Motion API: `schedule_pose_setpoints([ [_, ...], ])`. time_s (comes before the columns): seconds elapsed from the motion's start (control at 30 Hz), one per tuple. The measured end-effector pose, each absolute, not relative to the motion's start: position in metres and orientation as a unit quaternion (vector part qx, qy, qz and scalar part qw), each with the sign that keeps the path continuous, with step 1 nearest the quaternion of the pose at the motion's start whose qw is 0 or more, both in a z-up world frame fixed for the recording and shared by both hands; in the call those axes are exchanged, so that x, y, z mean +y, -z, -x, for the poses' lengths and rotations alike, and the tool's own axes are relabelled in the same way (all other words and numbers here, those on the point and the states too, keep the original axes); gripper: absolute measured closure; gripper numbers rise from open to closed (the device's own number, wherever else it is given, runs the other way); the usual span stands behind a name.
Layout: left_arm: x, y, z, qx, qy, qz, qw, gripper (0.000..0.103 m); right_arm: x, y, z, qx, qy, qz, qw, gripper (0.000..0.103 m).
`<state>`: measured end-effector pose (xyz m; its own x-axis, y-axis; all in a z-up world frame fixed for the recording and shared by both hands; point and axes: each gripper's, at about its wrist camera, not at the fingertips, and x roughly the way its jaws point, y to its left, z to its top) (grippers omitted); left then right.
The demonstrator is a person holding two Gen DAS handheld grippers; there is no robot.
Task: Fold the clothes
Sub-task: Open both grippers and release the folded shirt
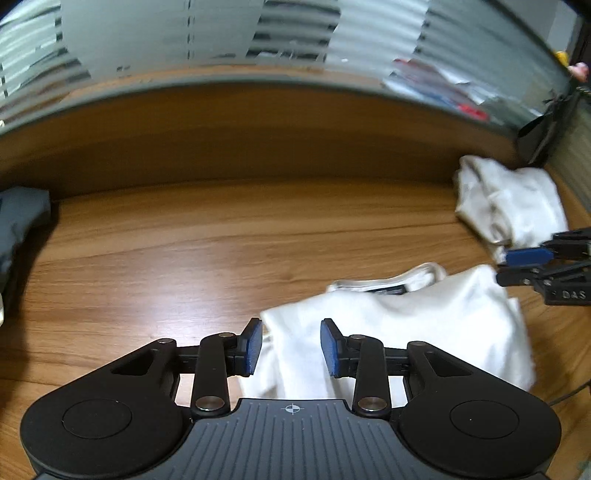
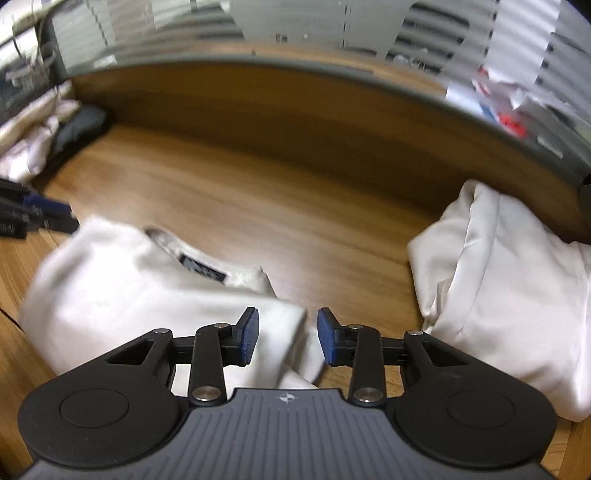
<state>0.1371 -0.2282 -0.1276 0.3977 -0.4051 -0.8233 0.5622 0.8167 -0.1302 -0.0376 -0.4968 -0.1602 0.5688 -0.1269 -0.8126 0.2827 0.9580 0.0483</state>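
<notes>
One black neck label point(image 2: 202, 270) — unreadable

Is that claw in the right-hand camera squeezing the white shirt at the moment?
No. The right gripper has its jaws apart with only air between the blue pads, hovering over an edge of the white shirt.

Both views are evenly lit from overhead, with a pale sheen thrown on the desk point(image 1: 192, 258). Straight edges are bowed by the fisheye lens. The white shirt point(image 2: 122, 291) is smeared, probably by motion blur. The frosted glass partition point(image 1: 295, 33) is rendered soft.
</notes>
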Motion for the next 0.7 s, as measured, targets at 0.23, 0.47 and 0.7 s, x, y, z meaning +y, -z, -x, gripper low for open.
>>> schedule_pose_setpoints([
  [0.23, -0.249, 0.133, -0.116, 0.472, 0.302, -0.088, 0.823, 0.064, -0.469, 0.171, 0.022, 0.454, 0.048, -0.075, 0.886, 0.061],
  [0.47, -0.255, 0.16, -0.119, 0.499, 0.29, -0.104, 0.81, 0.064, -0.46, 0.213, 0.008, 0.487, 0.04, -0.068, 0.87, 0.061],
  [0.7, -0.231, 0.136, -0.124, 0.497, 0.285, -0.037, 0.819, 0.053, -0.461, 0.202, 0.006, 0.482, 0.042, -0.071, 0.872, 0.061],
])
